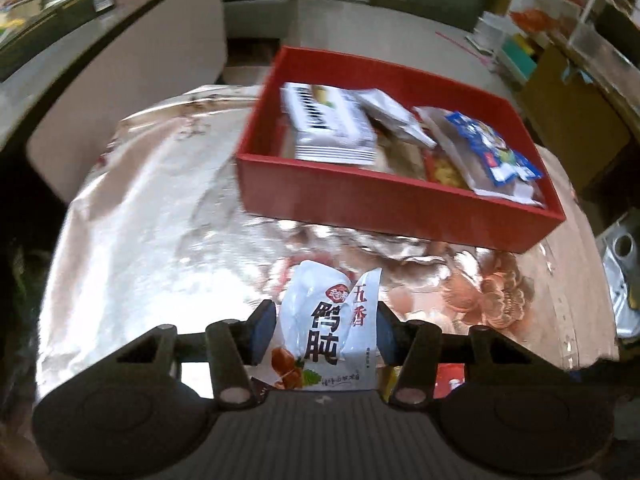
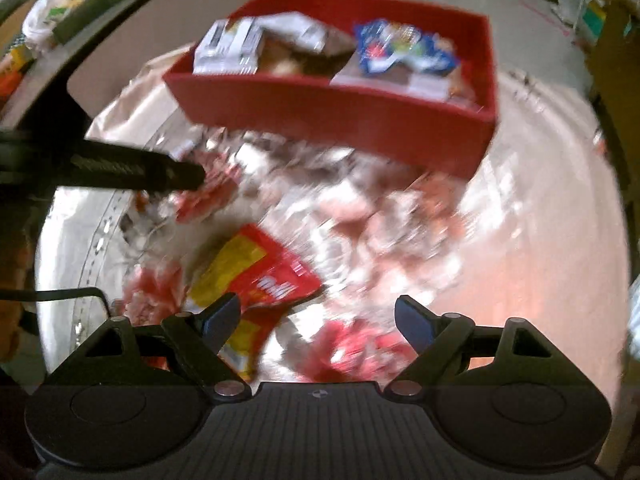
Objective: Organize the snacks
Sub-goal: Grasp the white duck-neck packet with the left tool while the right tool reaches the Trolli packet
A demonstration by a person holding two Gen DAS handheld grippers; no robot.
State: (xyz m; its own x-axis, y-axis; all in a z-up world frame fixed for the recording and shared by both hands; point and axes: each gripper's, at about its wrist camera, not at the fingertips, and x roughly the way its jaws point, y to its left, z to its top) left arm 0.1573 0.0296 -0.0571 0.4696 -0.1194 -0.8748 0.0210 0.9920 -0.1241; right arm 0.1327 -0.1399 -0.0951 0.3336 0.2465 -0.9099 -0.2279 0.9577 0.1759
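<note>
A white snack packet (image 1: 316,292) with black characters and a picture of brown pieces stands between the blue pads of my left gripper (image 1: 325,320), which is shut on it above the shiny floral tablecloth (image 1: 152,216). Beyond it sits a red box (image 1: 380,208) holding a white striped packet (image 1: 328,120) and a blue-and-white packet (image 1: 492,148). In the blurred right wrist view, my right gripper (image 2: 318,308) is open and empty over the cloth. A red-and-yellow packet (image 2: 256,268) lies at its left finger. The same red box (image 2: 332,108) is farther back.
A black ribbed bar (image 2: 120,168) reaches in from the left of the right wrist view. A counter (image 1: 60,12) with green boxes runs along the upper left. Cardboard and shelves (image 1: 560,92) stand at the right, past the table's round edge.
</note>
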